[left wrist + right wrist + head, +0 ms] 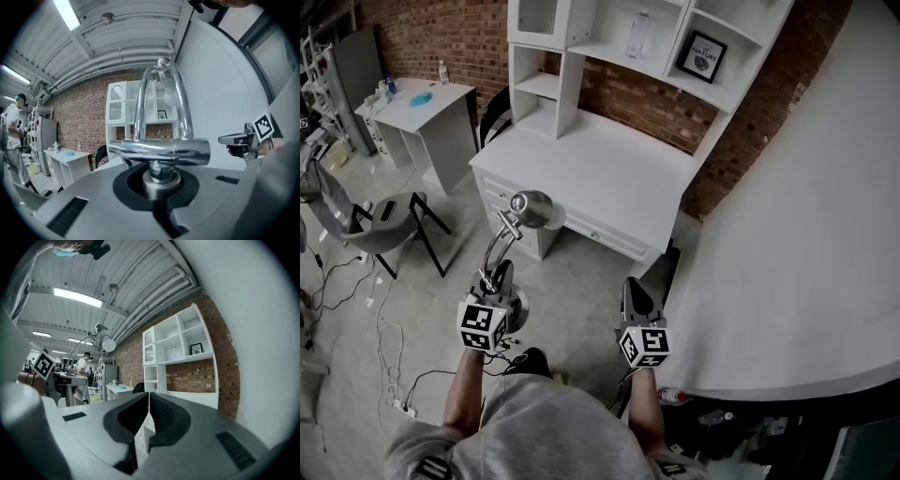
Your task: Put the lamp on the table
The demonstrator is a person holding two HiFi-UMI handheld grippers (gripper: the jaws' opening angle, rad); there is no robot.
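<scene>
A chrome desk lamp [532,209] with a curved double arm rises from my left gripper [498,281], which is shut on the lamp's lower stem. In the left gripper view the lamp's [159,151] chrome crossbar and round collar sit right at the left gripper [161,185], and the arm arches up above it. My right gripper [637,298] is level beside it, shut with nothing between its jaws [148,414]. The white desk [609,183] with a shelf hutch stands ahead, beyond both grippers. In the right gripper view the lamp head [104,339] shows at left.
A big white curved surface [806,234] fills the right side. A grey chair [386,223] and cables [389,342] lie on the floor at left. A small white table [427,103] stands at the back left. A person [84,365] stands far off.
</scene>
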